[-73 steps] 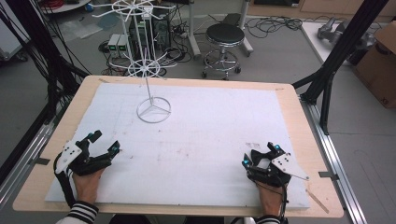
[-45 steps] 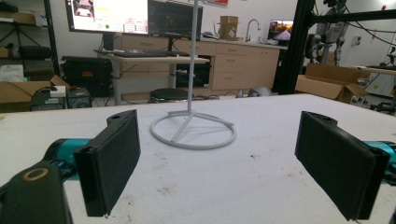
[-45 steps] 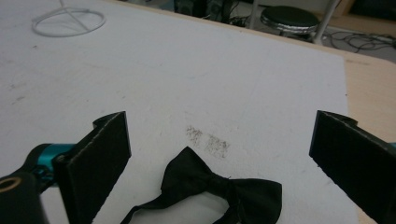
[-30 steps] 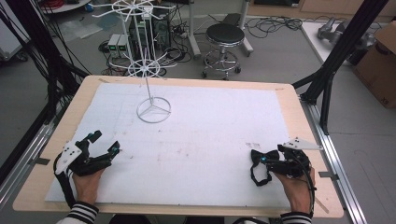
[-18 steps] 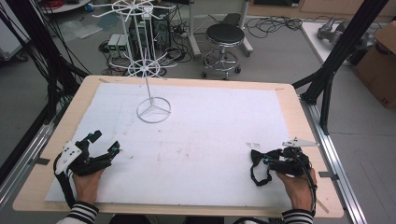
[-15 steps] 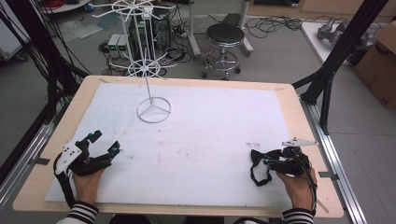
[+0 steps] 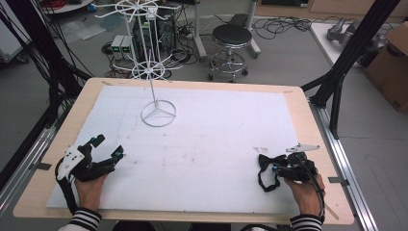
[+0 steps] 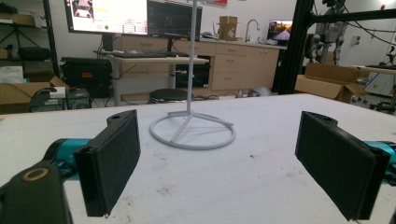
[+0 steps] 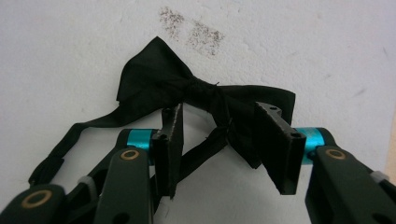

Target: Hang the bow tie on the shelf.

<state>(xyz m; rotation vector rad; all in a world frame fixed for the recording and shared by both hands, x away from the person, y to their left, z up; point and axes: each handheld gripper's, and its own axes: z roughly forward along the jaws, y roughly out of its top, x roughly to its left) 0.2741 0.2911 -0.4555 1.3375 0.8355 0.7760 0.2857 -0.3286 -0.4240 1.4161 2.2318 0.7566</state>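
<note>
A black bow tie (image 7: 265,160) with a thin strap lies on the white mat (image 7: 216,120) near the right front. My right gripper (image 7: 275,169) is lowered over it. In the right gripper view its jaws have just been closing and straddle the tie's knot (image 9: 205,91) and strap, a gap still showing between the pads (image 9: 173,135). My left gripper (image 7: 108,147) rests at the mat's left front, open, nothing between its fingers (image 8: 114,163). A white wire stand (image 7: 158,113) rises at the far left; its ring base (image 8: 192,133) lies ahead of the left jaws.
The mat covers a wooden table (image 7: 315,144) framed by black posts. Behind the table are a round stool (image 7: 232,36), cables and small boxes on the floor. A cardboard box (image 7: 392,67) stands at the far right.
The right hand has rolled since the earliest frame, and the bow tie now shows in front of its jaws. Over the last second it hardly shifted. The left hand has kept still.
</note>
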